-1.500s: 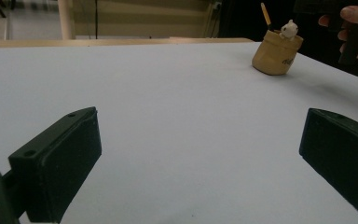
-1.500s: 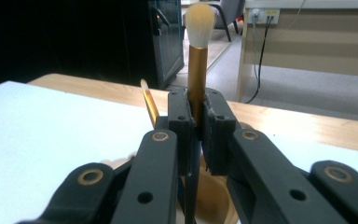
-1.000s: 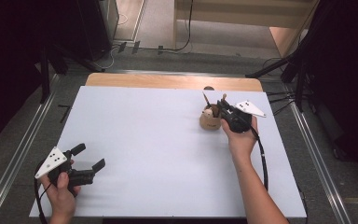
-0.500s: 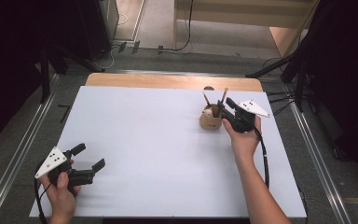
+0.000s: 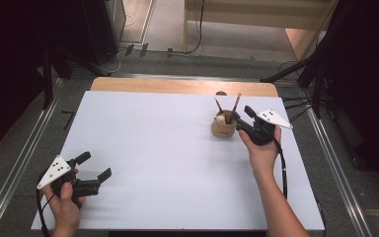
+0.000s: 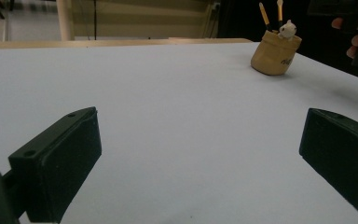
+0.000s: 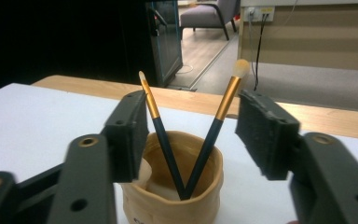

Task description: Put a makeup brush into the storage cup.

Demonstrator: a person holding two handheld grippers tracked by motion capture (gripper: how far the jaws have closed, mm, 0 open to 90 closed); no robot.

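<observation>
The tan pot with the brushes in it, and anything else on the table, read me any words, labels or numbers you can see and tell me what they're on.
Tan pot: a small dark mark on its side, in the left gripper view, too small and blurred to read.
Same pot: dark print at its bottom edge, in the right gripper view, cut off and unreadable.
Nothing else readable.

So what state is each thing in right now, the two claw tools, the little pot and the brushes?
Left gripper: open, holding nothing, low over the table.
Right gripper: open, its jaws either side of the two brushes.
Pot: upright on the table.
Two brushes: standing in the pot, leaning apart.
</observation>
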